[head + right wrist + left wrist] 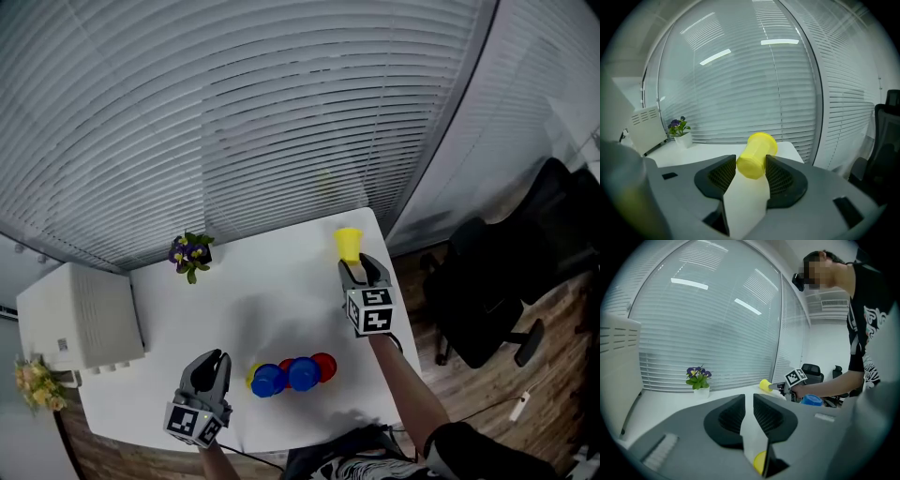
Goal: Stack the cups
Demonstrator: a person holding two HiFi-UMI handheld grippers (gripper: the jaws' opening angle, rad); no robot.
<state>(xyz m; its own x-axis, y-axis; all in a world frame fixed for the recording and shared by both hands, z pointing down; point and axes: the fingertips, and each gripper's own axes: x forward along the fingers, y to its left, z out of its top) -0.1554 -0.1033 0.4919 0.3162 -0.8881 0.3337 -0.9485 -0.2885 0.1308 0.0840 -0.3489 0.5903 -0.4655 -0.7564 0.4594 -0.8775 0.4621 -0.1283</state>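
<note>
Right gripper [751,163] grips yellow cup [758,149]; left gripper [748,401] ajar, empty; red cup [324,366] head-view only.

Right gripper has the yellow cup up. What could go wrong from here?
1. The right gripper pinches the yellow cup at one end only, and the cup sits tilted between the jaws. It may pivot or slip out.
2. The cup is near the far right corner of the table. If dropped, it could roll off.
3. The blue cups and red cup crowd near the front edge. A tilted cup could knock them.
</note>
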